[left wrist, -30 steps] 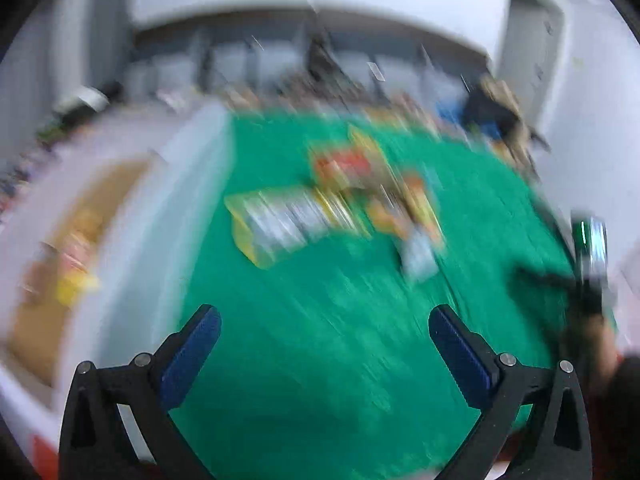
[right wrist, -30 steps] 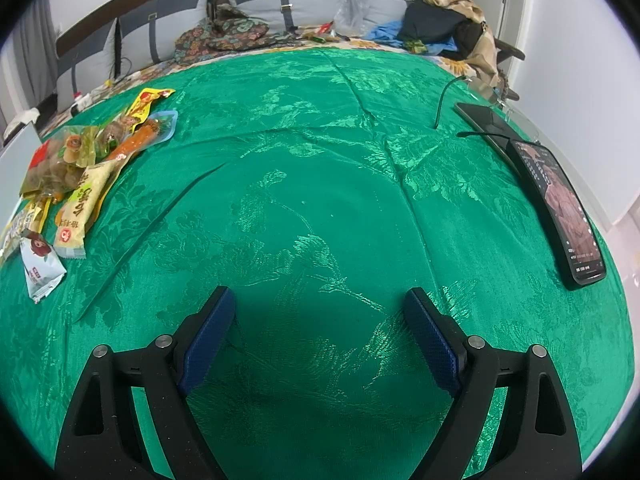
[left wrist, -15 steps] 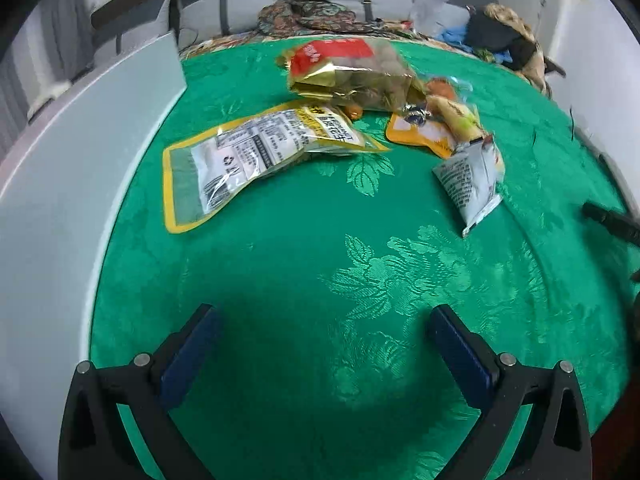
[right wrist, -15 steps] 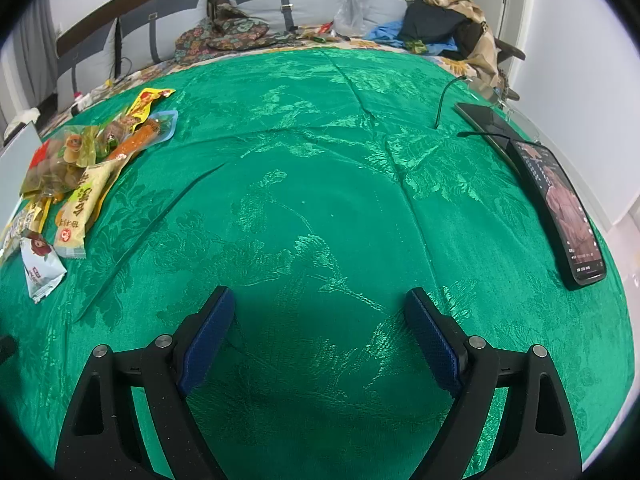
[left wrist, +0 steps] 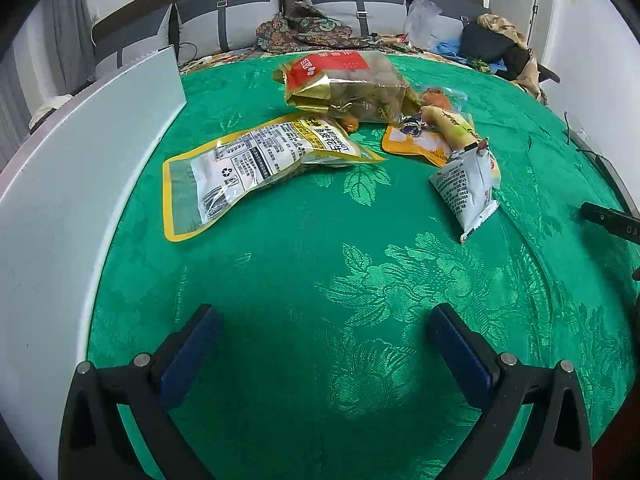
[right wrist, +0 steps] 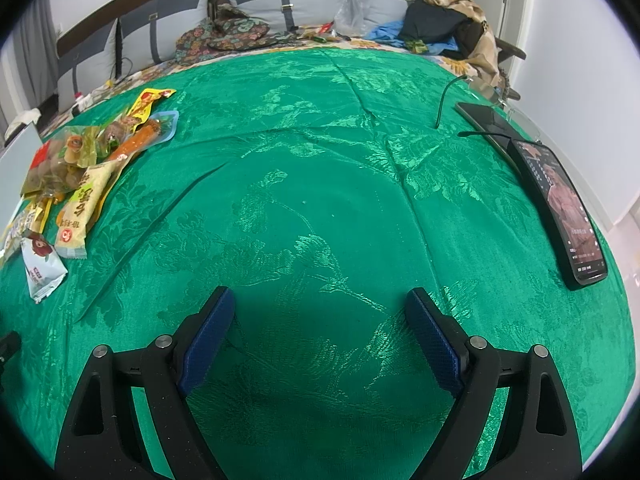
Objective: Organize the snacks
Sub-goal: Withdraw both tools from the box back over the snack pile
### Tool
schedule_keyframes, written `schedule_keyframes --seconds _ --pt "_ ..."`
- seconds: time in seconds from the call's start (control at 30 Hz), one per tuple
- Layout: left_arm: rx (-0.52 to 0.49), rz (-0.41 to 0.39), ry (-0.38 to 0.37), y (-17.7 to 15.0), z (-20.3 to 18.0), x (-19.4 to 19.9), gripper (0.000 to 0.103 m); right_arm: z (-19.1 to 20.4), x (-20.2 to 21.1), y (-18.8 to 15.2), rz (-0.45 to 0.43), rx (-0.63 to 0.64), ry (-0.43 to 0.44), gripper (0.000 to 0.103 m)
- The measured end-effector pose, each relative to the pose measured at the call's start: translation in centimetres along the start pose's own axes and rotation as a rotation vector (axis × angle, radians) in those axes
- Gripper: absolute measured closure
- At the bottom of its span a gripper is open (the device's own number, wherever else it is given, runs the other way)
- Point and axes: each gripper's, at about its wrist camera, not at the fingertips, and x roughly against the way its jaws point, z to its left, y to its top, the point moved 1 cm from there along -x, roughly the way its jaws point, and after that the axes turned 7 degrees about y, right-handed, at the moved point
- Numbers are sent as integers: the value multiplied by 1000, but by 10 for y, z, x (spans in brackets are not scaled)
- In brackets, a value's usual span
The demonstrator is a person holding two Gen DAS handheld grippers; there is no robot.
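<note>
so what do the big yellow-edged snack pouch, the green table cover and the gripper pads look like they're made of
Big yellow-edged snack pouch: glossy plastic film, judging by glare and a see-through panel.
Green table cover: woven fabric with a satin sheen; a raised leaf pattern and creases show.
Left gripper pads: matte blue, likely rubber or foam; the right gripper pad surface looks finely textured.

Your two views are sharp and evenly lit, no motion blur. Soft dark shadow sits on the green cloth (left wrist: 304, 264) ahead of each gripper. Sheen on woven pattern; glare on snack wrappers (left wrist: 256, 160). Strong fisheye bending, black vignette corners.
</note>
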Motion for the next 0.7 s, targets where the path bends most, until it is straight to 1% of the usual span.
schedule_keyframes --seconds 0.7 --pt "-1 -1 -1 0 0 0 0 0 0 0 1 -1 1 13"
